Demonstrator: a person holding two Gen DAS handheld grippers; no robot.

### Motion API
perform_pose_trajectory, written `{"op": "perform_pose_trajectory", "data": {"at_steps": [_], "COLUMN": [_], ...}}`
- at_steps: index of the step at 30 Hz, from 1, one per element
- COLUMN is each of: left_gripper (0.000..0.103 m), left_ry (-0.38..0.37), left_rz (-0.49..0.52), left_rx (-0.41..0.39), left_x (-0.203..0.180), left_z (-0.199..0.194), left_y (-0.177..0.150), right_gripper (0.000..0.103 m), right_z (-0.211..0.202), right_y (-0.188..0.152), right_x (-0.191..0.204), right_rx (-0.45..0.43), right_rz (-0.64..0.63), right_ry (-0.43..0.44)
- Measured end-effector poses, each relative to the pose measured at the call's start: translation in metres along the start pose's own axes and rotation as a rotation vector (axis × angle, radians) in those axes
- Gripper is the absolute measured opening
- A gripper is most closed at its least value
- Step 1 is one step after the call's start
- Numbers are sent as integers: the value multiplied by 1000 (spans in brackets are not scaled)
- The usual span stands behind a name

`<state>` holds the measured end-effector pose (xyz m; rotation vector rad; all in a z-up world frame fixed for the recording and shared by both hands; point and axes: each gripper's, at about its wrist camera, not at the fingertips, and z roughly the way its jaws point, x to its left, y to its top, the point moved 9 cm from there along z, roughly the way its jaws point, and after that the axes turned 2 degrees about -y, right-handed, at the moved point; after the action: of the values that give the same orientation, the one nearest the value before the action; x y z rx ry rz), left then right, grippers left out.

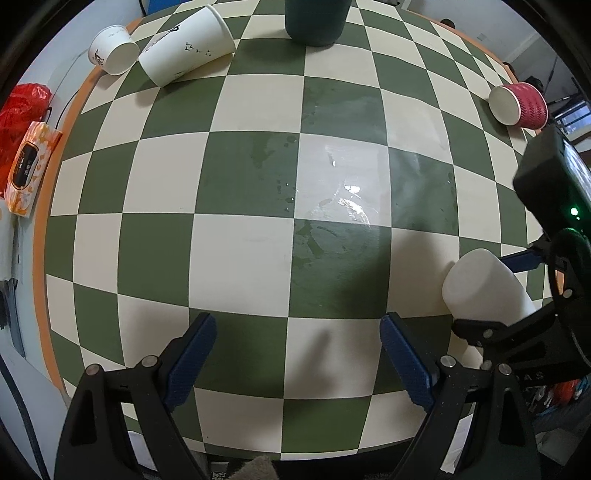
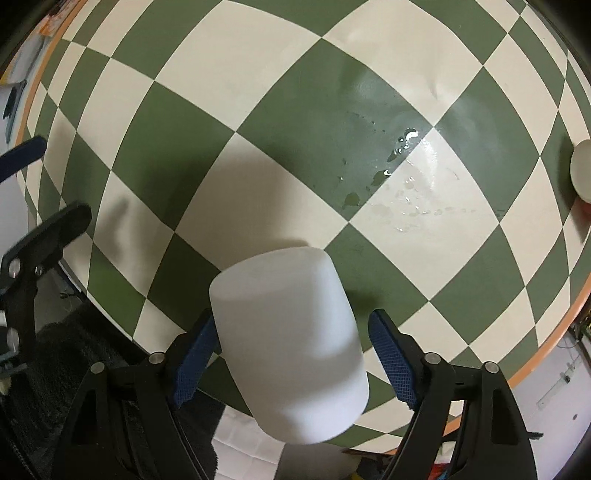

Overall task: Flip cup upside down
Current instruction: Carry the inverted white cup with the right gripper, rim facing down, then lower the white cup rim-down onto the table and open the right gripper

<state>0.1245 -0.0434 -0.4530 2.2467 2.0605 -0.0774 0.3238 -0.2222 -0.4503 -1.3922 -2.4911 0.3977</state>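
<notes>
A plain white plastic cup [image 2: 288, 350] stands between my right gripper's [image 2: 295, 354] blue pads, closed base up and away from the camera, near the table's front edge. The left pad touches it; a gap shows at the right pad, so the jaws look open. The same cup shows at the right in the left wrist view [image 1: 484, 284], with the right gripper's black frame around it. My left gripper [image 1: 299, 354] is open and empty above the checkered table [image 1: 243, 258].
Two white paper cups [image 1: 188, 46] [image 1: 112, 50] lie on their sides at the far left. A red cup [image 1: 519, 105] lies far right. A dark green container [image 1: 316, 20] stands at the back. Water drops [image 2: 399, 147] wet the table's middle. An orange tissue pack [image 1: 31, 168] lies off the left edge.
</notes>
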Motion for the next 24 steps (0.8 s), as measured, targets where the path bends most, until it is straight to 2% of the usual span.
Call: {"op": "perform_pose_trajectory", "data": {"at_steps": [6,14,18,24], "left_gripper": [91,91,91,91], "left_ry": [-8,-9,-10,-21], "left_rz": [4,10,15,16], "left_rx": [5,1,-2,-1], "left_x": [-3,-3,-3,-7], "left_z": [3,3,2,3], "left_y": [1,3,4,11], "right_gripper": [74,73,73,73], "right_z": [-4,-18,-36,-65], "right_y": [4,-6,-13,-20], "right_x": [-4,-10,-24,-53], "right_rx": [-33,-115,-197,-385], "right_rz": [-4,54,124,252], "right_ry": [-7,37,66,107]}}
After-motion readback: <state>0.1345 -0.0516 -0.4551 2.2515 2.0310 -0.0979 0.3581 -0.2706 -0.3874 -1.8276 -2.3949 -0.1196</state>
